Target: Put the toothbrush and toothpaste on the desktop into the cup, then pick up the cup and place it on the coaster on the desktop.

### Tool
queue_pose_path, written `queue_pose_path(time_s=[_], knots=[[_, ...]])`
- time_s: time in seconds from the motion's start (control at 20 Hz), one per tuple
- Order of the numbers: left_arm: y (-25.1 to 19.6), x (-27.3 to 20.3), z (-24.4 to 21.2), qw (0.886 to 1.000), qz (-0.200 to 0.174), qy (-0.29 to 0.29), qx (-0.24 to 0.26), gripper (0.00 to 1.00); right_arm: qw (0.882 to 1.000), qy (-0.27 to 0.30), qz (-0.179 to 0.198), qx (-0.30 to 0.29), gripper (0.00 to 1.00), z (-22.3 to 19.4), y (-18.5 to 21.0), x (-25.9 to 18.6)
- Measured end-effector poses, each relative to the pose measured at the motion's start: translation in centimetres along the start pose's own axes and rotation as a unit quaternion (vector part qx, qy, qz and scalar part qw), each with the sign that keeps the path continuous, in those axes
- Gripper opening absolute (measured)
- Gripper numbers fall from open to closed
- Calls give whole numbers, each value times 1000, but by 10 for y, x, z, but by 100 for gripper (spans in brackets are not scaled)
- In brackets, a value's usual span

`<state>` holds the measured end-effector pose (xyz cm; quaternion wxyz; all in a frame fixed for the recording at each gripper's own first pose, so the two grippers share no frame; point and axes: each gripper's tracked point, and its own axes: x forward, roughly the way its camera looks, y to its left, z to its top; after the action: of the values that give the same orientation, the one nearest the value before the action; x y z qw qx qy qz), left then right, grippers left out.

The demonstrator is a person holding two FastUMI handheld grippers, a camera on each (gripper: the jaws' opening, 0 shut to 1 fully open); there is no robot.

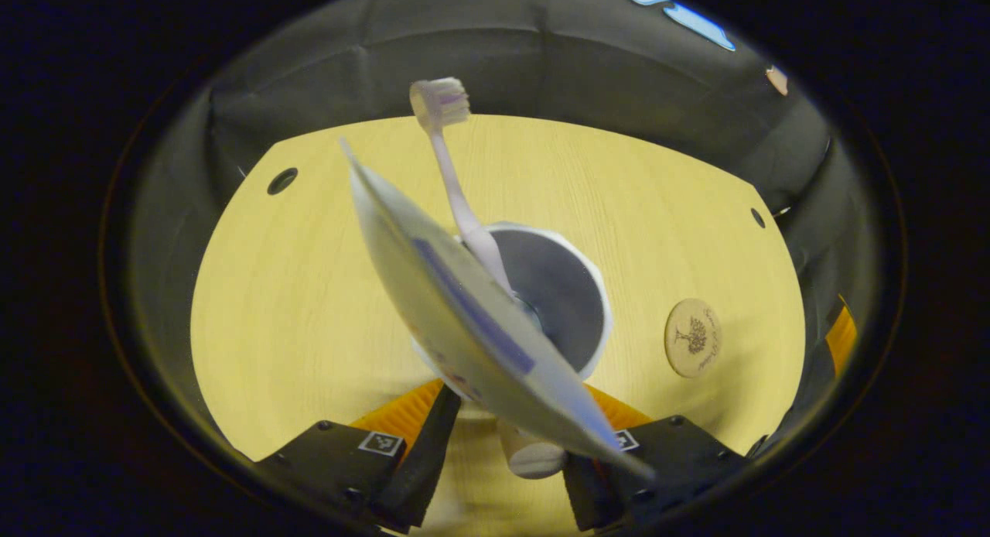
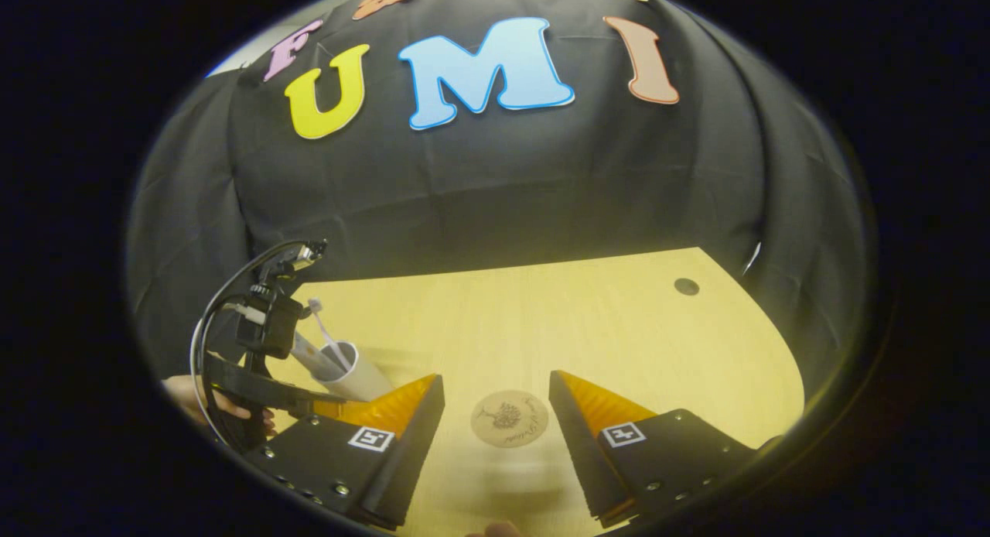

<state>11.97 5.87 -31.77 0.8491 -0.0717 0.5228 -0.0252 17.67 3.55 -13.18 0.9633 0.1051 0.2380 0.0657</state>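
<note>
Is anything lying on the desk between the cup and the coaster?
No. In the left gripper view, only bare desktop separates the cup from the coaster; the toothbrush and toothpaste stand inside the cup.

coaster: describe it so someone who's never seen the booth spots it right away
On the pale wooden desktop, look straight ahead of the right gripper: the coaster lies flat between its open fingers. It sits apart from the white cup holding the toothbrush and toothpaste. It is a thin tan disc with a tree printed on it.

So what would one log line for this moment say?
toothbrush in cup | toothpaste in left gripper, over cup | right gripper open above coaster
</note>
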Motion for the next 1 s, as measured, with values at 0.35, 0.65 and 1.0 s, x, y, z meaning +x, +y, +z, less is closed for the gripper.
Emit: queue_pose_path(time_s=[0.35, 0.65, 1.0], knots=[[2, 0, 3, 1000, 2, 0, 5, 42, 1000, 6, -1, 2, 81, -4, 1, 1], [6, 5, -1, 1000, 15, 7, 21, 42, 1000, 10, 0, 3, 82, -7, 3, 0], [2, -1, 3, 1000, 7, -15, 14, 37, 1000, 5, -4, 3, 80, -5, 2, -1]])
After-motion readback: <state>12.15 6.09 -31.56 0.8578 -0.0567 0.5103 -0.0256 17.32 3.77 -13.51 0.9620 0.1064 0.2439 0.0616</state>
